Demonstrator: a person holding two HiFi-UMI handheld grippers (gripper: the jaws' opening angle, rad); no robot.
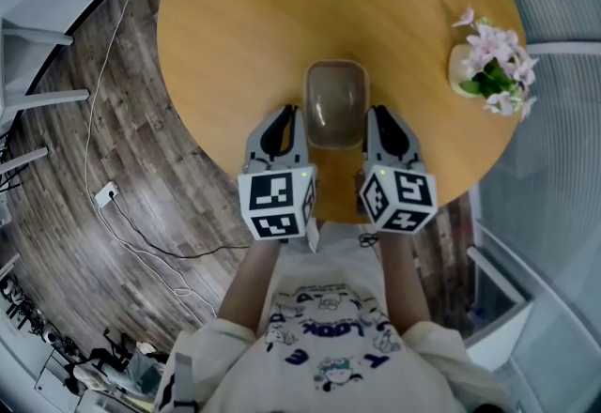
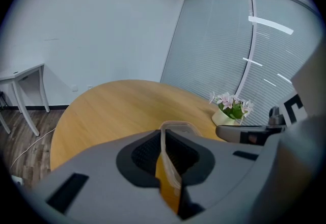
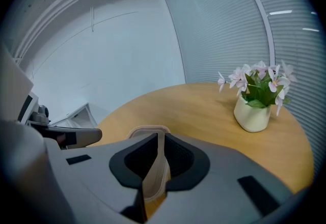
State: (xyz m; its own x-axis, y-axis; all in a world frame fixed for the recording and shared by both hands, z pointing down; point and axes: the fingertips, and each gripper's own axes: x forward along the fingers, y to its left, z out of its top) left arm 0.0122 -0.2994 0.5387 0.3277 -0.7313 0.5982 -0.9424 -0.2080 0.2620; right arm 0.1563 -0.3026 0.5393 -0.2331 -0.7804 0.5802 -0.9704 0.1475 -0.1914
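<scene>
Above wooden table (image 1: 244,17), left gripper (image 1: 287,117), right gripper (image 1: 379,117) clamping beige tub (image 1: 335,101)

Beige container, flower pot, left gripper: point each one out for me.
beige container (image 1: 335,106), head view, on its inner floor.
flower pot (image 3: 252,116), right gripper view, on the pot's cream wall.
left gripper (image 2: 164,140), left gripper view, midway between fingertips, at the clamped rim.

The tub (image 1: 335,106) stands on the tabletop (image 1: 235,17), near the edge closest to you. Your left gripper (image 1: 285,128) is at its left wall and your right gripper (image 1: 385,128) at its right wall, and each wall is between the jaws. The flower pot (image 1: 460,73) stands on the tabletop to the right of the tub, well apart from it. A power strip (image 1: 105,194) lies on the floor (image 1: 56,223) to your left.
</scene>
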